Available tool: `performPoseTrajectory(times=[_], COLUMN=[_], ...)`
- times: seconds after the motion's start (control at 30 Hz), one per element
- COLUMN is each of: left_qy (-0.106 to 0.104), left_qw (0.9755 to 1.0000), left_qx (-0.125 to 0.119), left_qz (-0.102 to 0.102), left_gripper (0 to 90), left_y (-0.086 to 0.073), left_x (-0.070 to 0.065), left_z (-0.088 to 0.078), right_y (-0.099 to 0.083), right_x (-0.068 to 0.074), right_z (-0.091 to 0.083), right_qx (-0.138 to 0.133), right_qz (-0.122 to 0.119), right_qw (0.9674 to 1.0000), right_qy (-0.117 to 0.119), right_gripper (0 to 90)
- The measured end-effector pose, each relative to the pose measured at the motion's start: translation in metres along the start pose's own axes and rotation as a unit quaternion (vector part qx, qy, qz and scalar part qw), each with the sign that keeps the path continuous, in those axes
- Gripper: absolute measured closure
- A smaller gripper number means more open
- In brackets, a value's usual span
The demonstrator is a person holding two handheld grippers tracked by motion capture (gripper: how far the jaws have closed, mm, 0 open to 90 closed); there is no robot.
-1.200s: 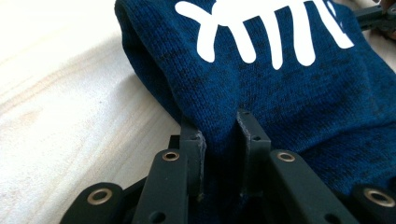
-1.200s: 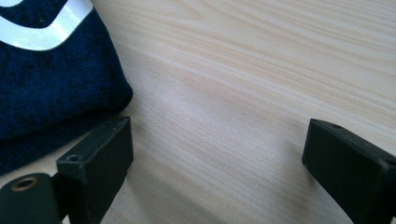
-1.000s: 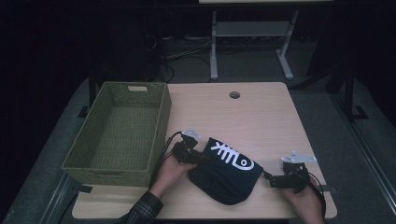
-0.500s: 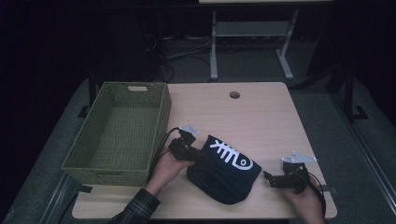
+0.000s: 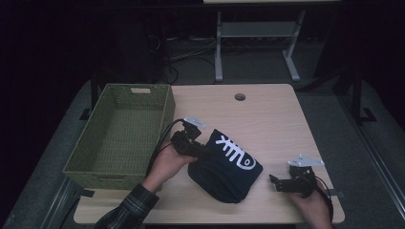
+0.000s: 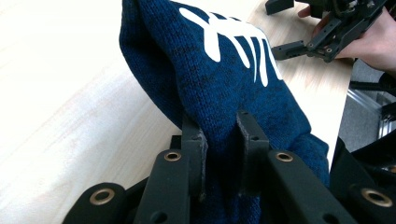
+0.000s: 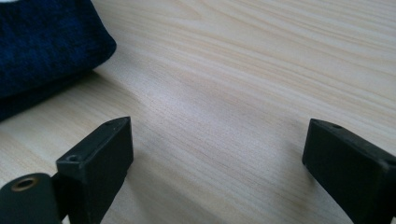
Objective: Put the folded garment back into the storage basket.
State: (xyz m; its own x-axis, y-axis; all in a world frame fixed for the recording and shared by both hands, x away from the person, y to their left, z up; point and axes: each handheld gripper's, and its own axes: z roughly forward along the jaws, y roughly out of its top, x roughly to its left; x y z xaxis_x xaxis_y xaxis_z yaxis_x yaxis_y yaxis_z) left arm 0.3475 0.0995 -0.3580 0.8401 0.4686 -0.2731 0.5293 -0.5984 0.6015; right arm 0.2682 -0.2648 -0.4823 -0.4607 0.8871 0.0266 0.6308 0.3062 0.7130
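At the far left of the table (image 5: 267, 114) sits my green woven basket (image 5: 125, 128), with nothing in it that I can see. Just right of it, my left tool (image 5: 197, 149) is clenched on a fold of the dark blue knitted sweater (image 5: 224, 171), pinching its left edge and lifting it off the wood while the bulk rests near the table's near edge. In the left gripper view the pads bite only a narrow ridge of knit (image 6: 219, 116). I judge that thin pinch as the risk: the heavy wool could slide out as I carry it toward the basket, or the trailing part could snag the basket rim. The sweater bears a white fishbone print (image 5: 235, 152); I can read no writing. At the right, my right tool (image 5: 276, 181) lies released, jaws wide, apart from the sweater.
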Motion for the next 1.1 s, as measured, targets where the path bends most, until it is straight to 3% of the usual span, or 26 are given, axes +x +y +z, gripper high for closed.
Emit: performPoseTrajectory(times=[0.6, 0.8, 1.1], left_qy=[0.011, 0.024, 0.033], left_qw=[0.9992, 0.9980, 0.9975], left_qx=[0.016, 0.029, 0.029], left_qz=[0.035, 0.051, 0.055], left_gripper=[76.9, 76.9, 76.9], left_y=[0.028, 0.037, 0.042], left_x=[-0.015, -0.020, -0.022], left_z=[-0.034, -0.047, -0.067], right_y=[0.000, 0.000, 0.000], right_x=[0.000, 0.000, 0.000], right_z=[0.000, 0.000, 0.000], right_qx=[0.000, -0.001, -0.001], right_qz=[0.002, 0.004, 0.006], right_qw=[1.0000, 1.0000, 1.0000], right_qy=[-0.001, -0.004, -0.006], right_gripper=[8.4, 8.4, 8.4])
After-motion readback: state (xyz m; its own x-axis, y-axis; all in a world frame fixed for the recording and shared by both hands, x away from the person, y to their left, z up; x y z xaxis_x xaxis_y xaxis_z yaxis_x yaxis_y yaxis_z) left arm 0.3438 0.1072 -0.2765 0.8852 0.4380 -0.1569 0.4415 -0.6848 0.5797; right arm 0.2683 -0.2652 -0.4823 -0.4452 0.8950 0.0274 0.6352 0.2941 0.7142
